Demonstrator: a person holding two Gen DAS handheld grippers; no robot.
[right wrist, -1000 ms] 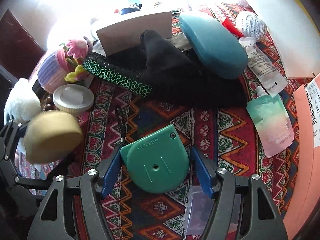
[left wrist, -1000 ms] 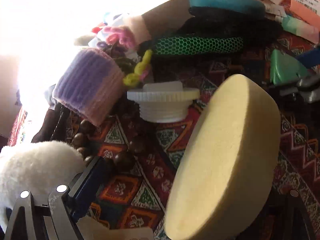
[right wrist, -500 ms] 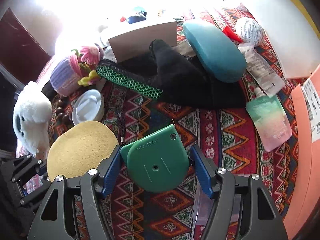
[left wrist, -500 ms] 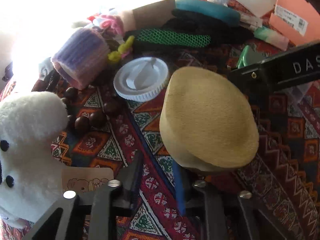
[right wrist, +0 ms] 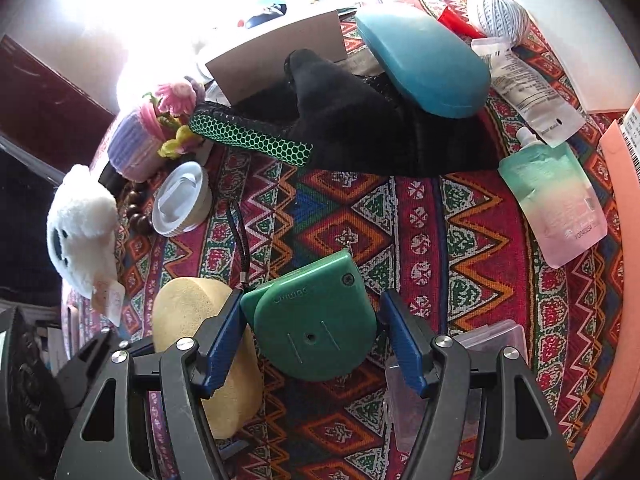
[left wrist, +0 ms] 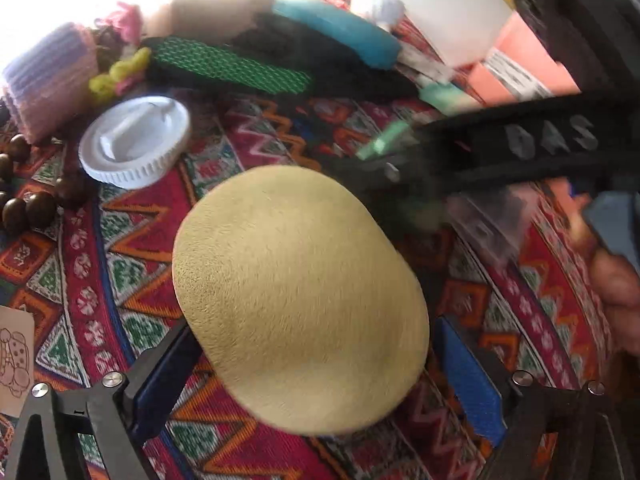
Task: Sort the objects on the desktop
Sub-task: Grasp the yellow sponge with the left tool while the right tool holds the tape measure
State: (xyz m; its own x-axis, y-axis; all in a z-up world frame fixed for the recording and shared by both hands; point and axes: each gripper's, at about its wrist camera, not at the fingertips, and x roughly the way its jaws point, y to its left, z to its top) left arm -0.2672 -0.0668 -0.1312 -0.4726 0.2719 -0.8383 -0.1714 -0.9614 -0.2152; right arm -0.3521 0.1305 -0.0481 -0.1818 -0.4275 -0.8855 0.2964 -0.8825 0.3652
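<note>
Left fingers (left wrist: 312, 364) just opened, sponge (left wrist: 296, 296) between | right fingers (right wrist: 312, 332) clamp green case (right wrist: 312, 316)

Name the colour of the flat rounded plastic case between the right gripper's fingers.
Green, clearest in the right wrist view.

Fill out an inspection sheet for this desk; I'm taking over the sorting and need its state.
Surface: patterned cloth, crowded.
Job's things: yellow sponge lying on the cloth; green tape measure gripped.
Clutter: white lid, plush toy, teal case, black fabric, pouch, wooden beads, yarn ball.
Grippers: left gripper open around the sponge, jaws have just been opening; right gripper closed on the tape measure.
Cables: thin black cord by the tape measure.
Surroundings: orange box at the right edge; strong glare beyond.
</note>
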